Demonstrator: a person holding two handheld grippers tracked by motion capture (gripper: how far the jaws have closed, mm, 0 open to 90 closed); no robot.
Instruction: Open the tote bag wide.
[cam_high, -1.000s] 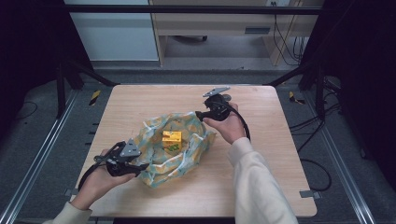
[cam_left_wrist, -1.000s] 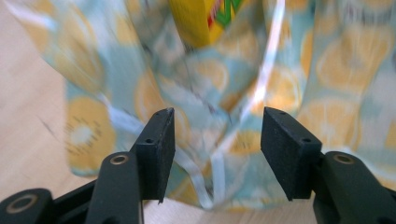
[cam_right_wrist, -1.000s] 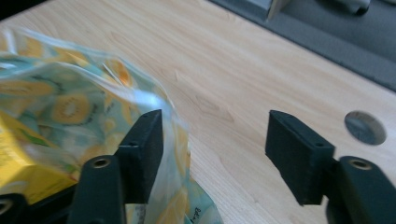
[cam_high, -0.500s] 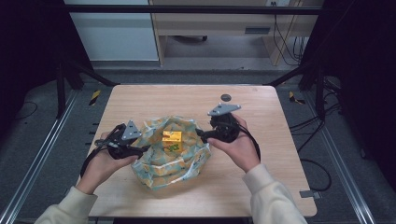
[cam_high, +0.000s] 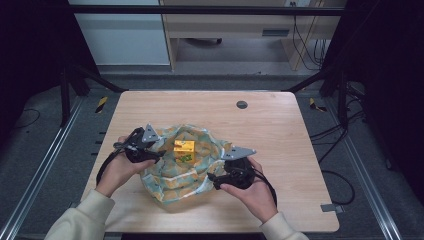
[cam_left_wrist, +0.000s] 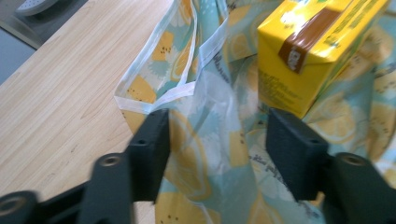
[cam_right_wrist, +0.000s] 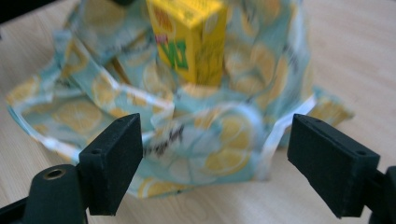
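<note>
Carton on cloth, between hand-held grippers

Wooden table on grey floor, dark surroundings.

Left gripper, right gripper: black bodies, black blocky jaws, grey three-cornered plates, looped black cables; cream sleeves.

Left tool has its jaws spread over the lemon-print cloth, yellow carton just beyond, on the wooden worktop.
</note>
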